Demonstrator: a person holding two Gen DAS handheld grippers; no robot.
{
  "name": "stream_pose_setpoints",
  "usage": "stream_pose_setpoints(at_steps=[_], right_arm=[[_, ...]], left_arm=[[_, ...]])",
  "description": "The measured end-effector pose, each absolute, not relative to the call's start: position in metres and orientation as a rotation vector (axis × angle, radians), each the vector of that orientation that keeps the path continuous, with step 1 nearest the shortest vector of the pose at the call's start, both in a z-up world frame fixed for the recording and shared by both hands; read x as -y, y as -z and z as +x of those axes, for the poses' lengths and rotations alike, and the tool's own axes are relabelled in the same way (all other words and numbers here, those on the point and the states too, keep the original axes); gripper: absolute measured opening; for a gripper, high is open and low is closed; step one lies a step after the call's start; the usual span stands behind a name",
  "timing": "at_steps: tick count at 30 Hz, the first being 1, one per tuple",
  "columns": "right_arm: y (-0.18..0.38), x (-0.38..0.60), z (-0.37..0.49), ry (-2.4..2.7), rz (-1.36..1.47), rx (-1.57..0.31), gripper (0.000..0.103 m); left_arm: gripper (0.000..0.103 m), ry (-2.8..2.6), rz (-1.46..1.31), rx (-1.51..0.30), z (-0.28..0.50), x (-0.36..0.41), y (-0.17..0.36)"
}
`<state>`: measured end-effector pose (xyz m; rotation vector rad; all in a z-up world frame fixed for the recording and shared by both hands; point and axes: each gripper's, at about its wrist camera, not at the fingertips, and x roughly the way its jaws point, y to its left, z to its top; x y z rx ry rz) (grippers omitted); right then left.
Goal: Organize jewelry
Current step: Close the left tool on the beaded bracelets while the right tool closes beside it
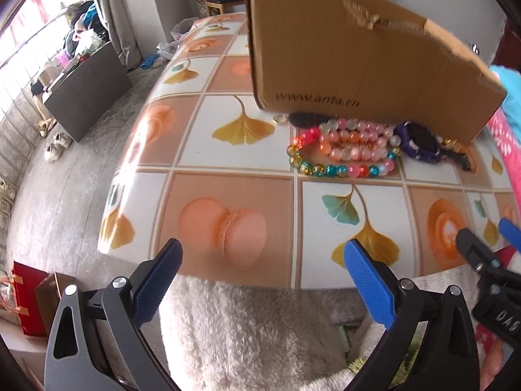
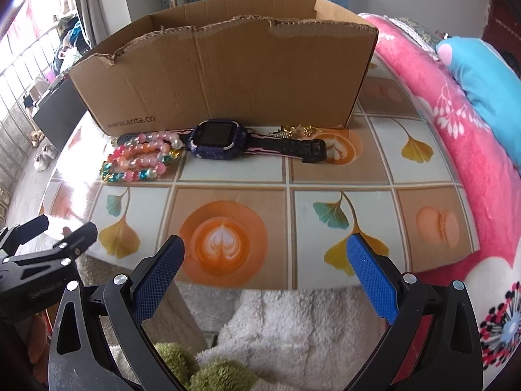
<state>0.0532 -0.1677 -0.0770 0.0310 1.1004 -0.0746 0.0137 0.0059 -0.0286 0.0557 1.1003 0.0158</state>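
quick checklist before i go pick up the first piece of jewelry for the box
1. Left gripper open, nothing held: ok.
2. Right gripper open, nothing held: ok.
3. Bead bracelets, watch and gold piece on the table in front of the cardboard box, unobstructed: ok.
4. Box top open: ok.
5. Room inside the box: cannot tell, interior hidden.
6. Bracelets separate from each other: not ok, they lie piled and touching.

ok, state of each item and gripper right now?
left gripper: open, empty
right gripper: open, empty
cardboard box: upright, top open
bead bracelets: piled on table, outside box
watch: flat, strap laid out, screen dark
gold piece: against box base
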Motion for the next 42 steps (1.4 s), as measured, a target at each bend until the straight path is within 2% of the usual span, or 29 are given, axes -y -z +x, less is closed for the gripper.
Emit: stream_pose_setpoints(at_steps=[7, 27, 29, 31, 33, 35, 39, 41, 42], right_arm=[[0.095, 0.174, 0.071, 0.072, 0.026, -1.113, 0.096], [0.090, 0.189, 0.051, -0.120, 0.033, -1.037, 0.096], [0.082, 0.192, 0.054, -0.153, 0.073, -1.014, 0.096], [0.074, 0.192, 0.057, -0.188, 0.098, -0.983, 0.089], [0.066, 0.188, 0.062, -0.239, 0.111, -0.950, 0.085], [0.058, 0.183, 0.069, -0.288, 0.130, -0.928, 0.078], [0.058, 0.176, 0.084, -0.333, 0.116, -0.926, 0.059], [0.062, 0.171, 0.092, -0.344, 0.095, -0.938, 0.049], [0.062, 0.169, 0.098, -0.345, 0.085, -0.946, 0.042]], left_arm=[[0.097, 0.018, 0.100, -1.056, 0.031, -0.002, 0.034], [0.097, 0.145, 0.090, -0.972, 0.031, -0.015, 0.032], [0.090, 0.178, 0.063, -0.934, 0.029, -0.018, 0.025], [0.086, 0.211, 0.029, -0.902, 0.030, -0.022, 0.016], [0.078, 0.225, 0.019, -0.893, 0.035, -0.022, 0.012], [0.065, 0.233, 0.018, -0.908, 0.042, -0.020, 0.012], [0.048, 0.243, 0.010, -0.944, 0.054, -0.018, 0.018], [0.036, 0.240, 0.013, -0.956, 0.057, -0.017, 0.021], [0.036, 0.247, 0.012, -0.964, 0.059, -0.016, 0.023]])
